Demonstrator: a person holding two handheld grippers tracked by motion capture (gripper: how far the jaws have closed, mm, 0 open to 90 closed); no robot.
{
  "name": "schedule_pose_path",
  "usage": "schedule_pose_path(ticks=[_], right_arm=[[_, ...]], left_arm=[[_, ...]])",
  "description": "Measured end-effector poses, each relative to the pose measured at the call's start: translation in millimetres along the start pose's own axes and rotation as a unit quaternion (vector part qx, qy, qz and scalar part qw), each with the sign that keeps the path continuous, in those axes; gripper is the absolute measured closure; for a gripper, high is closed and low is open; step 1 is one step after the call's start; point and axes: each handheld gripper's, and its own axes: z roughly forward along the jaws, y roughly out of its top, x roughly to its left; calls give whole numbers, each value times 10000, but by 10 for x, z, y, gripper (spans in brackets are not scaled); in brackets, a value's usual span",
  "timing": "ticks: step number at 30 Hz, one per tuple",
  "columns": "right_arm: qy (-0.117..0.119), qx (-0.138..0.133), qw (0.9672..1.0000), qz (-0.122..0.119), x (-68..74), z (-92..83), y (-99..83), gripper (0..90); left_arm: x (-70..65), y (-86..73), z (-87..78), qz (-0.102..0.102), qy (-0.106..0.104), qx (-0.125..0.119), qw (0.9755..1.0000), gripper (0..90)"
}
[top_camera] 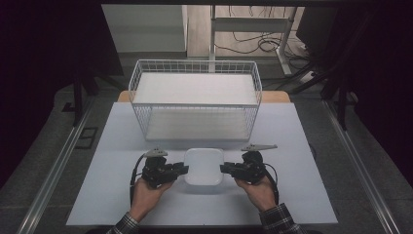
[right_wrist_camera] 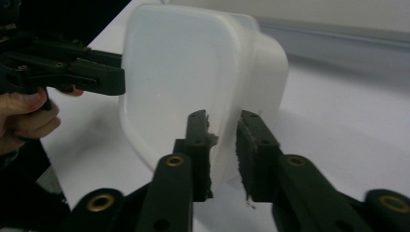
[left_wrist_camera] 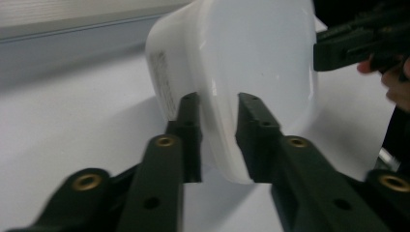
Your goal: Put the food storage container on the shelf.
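Tub [top_camera: 204, 165] sits just before the basket [top_camera: 195, 100]; I have both tools, left [top_camera: 181, 169] and right [top_camera: 225, 168], clamped on its rim, lifting remains.

The left gripper [left_wrist_camera: 218, 126] clamps its two black jaws on the rim of a white, rounded plastic tub [left_wrist_camera: 241, 63]. The other black gripper [left_wrist_camera: 360, 41] meets the tub's far edge, above the pale table surface [left_wrist_camera: 72, 130].

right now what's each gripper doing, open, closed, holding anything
left gripper: closed on the left rim of the white container.
right gripper: closed on the container's right rim.
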Motion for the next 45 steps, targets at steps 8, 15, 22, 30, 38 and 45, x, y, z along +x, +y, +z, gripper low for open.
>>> schedule_pose_path(ticks=[8, 15, 22, 30, 38, 45], right_arm=[[-225, -207, 9991, -277, 49, -19, 37, 785], [-277, -426, 9976, -474, 15, 1, 242, 784], [-323, -579, 9968, -439, -122, 131, 465, 781], [-387, -527, 9973, -326, -312, 373, 600, 774], [-512, -436, 9974, -241, -426, 548, 648, 768], [-490, -557, 9970, -213, -478, 580, 668, 752]], left_arm=[[13, 52, -3, 29, 81, -230, 9997, 781], [103, 239, 10, 106, 145, -400, 9990, 780], [269, 467, 93, 133, 263, -442, 9986, 780], [470, 564, 246, 20, 391, -437, 9983, 779], [586, 590, 370, -34, 498, -343, 9982, 775], [653, 606, 419, 39, 455, -528, 9976, 753]])
